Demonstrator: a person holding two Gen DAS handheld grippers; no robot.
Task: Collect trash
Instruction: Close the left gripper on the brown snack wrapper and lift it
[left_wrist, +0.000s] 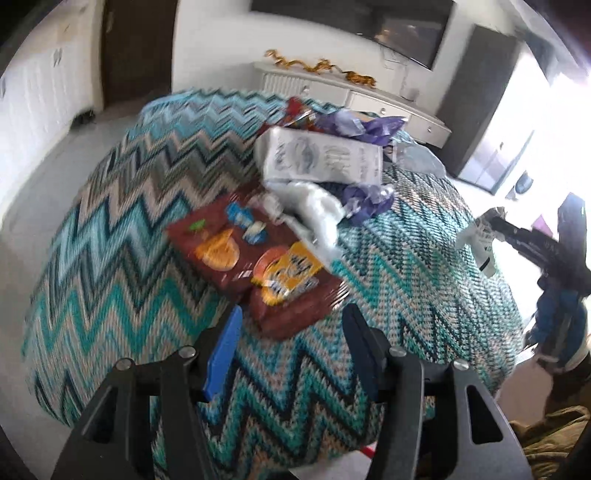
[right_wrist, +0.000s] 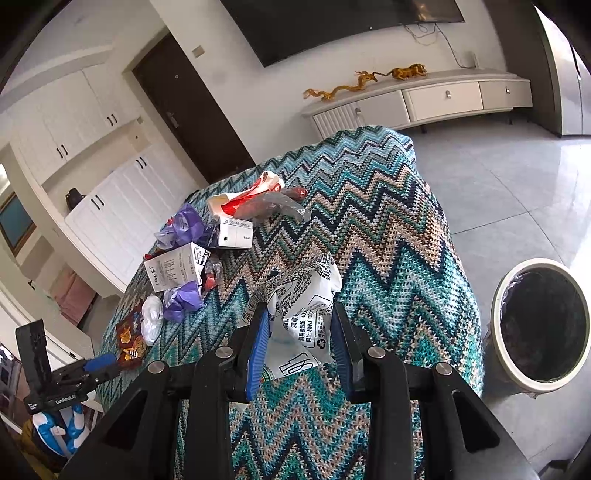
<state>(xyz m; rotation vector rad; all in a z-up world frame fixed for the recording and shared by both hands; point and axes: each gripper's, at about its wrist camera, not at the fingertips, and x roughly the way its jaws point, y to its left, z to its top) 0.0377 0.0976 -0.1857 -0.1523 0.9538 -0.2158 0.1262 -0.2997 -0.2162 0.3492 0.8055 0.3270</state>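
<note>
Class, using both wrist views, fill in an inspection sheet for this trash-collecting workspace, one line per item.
Surface: zigzag knit cloth covers the table.
Job's things: white printed wrapper; bin on the floor beside the table.
Clutter: red snack bag, milk carton, purple wrappers.
Grippers: right claw shut on the wrapper; left claw open, empty.
Cables: cord under the TV.
Surroundings: cabinet, door.

Zigzag-knit cloth (right_wrist: 388, 229) covers surface; on it red snack packet (left_wrist: 255, 258), white cartons (right_wrist: 177, 271), purple wrappers (right_wrist: 183, 301).
</note>
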